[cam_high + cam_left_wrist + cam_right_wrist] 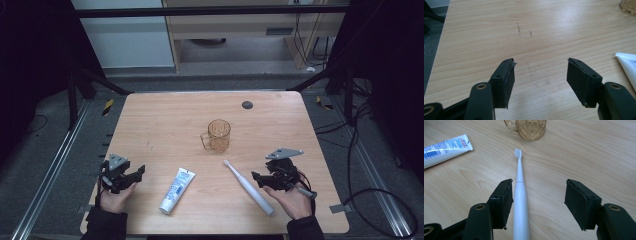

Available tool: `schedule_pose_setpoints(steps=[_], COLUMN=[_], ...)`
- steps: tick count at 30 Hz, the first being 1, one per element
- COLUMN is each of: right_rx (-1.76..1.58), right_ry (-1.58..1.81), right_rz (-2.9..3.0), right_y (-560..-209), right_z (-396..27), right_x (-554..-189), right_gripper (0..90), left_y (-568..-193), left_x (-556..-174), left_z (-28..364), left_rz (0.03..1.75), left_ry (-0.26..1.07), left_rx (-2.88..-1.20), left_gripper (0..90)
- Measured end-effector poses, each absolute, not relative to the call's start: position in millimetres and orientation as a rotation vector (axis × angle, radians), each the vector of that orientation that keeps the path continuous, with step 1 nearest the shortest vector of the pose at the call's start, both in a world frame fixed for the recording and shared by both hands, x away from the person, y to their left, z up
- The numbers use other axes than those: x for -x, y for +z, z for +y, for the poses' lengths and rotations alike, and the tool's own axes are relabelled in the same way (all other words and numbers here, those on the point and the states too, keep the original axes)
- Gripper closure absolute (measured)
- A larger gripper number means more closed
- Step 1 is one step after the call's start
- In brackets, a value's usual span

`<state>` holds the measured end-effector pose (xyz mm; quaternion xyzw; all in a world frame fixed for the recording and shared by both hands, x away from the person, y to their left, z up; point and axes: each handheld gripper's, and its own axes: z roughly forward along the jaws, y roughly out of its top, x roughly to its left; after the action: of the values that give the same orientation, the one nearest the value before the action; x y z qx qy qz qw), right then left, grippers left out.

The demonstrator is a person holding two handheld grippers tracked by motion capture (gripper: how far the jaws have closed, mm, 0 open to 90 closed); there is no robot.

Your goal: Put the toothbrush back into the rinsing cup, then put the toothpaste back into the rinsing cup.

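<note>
My left gripper (pixel 131 176) rests over the near-left part of the wooden table (pixel 165 125), jaws spread wide with nothing but bare tabletop between them; the pads touch no object; the toothpaste tube (pixel 177 190) lies just to its right, cap end toward the near edge, flat on the surface, and its crimped end shows at the right edge of the left gripper view (pixel 627 66). My right gripper (pixel 260 179) sits over the near-right part of the table, jaws likewise standing well apart and holding nothing; the white electric toothbrush (pixel 248 187) lies flat just to its left, brush head pointing toward the far side and slightly left, handle end toward the near edge. In the right gripper view the toothbrush (pixel 520 202) runs lengthwise inside the gap, close beside the left jaw; whether it touches that pad I cannot tell; the right jaw stands clear of it. The amber glass mug (pixel 218 135) stands upright near the table centre, beyond the brush head, handle to the left; it is apart from both the toothbrush and the tube.
</note>
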<state>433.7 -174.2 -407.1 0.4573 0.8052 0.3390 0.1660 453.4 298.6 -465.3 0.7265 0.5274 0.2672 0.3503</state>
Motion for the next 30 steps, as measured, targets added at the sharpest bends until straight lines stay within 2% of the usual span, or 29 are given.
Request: schedule_pose_setpoints(steps=[18,30], right_rx=[-1.265,-1.25], right_ry=[0.913,0.835], right_rz=[2.399,2.472], right_y=[-410,-421], right_z=[-144,-126], right_x=[-454,-461], right_gripper=[36.7,42.0], left_y=[-466,-465], left_x=[-454,-454], left_z=[298,298], left_rz=[1.365,1.362], left_ry=[0.69,0.692], left_rx=[-1.885,-1.886], left_gripper=[38.6,38.6])
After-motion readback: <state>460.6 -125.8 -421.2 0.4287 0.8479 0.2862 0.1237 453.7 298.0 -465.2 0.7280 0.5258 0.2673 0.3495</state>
